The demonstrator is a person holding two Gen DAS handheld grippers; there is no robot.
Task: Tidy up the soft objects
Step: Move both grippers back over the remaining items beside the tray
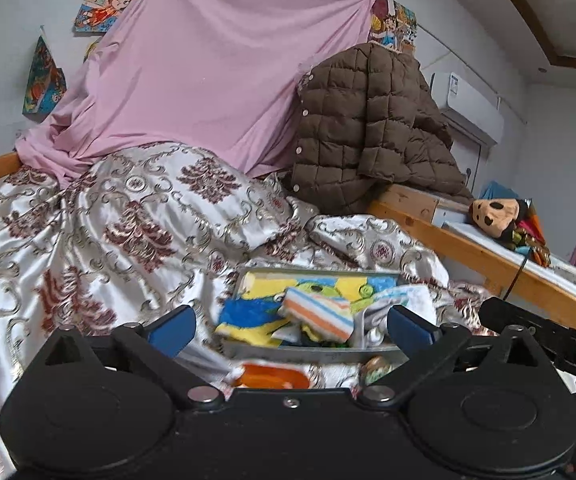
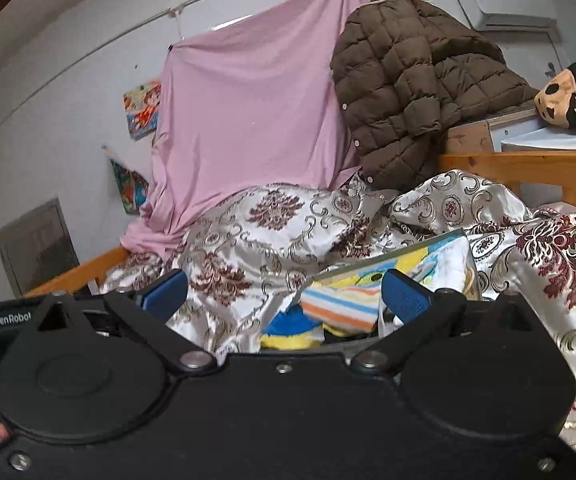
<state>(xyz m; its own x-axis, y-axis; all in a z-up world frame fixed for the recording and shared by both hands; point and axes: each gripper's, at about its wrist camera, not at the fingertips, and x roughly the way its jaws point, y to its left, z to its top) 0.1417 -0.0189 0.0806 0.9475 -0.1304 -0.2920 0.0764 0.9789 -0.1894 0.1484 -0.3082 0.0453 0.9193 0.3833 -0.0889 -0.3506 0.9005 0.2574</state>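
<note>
A shallow grey tray [image 1: 308,354] lies on the bed, heaped with small soft cloths. On top is a striped orange, blue and white cloth [image 1: 320,314], with a yellow and blue towel [image 1: 248,320] beside it. An orange cloth [image 1: 272,376] lies on the quilt just in front of the tray. My left gripper [image 1: 291,328] is open, its blue pads level with the tray's near corners and nothing between them. In the right wrist view the tray [image 2: 388,258] tilts, and the striped cloth [image 2: 344,306] sits beside the right pad. My right gripper [image 2: 285,295] is open and empty.
A white and maroon patterned quilt [image 1: 128,216] covers the bed. Behind it hang a pink sheet [image 1: 208,80] and a brown quilted jacket [image 1: 372,128]. A wooden rail [image 1: 468,248] runs along the right, with a plush toy [image 1: 494,216] beyond it. The right gripper's body [image 1: 548,340] shows at the right edge.
</note>
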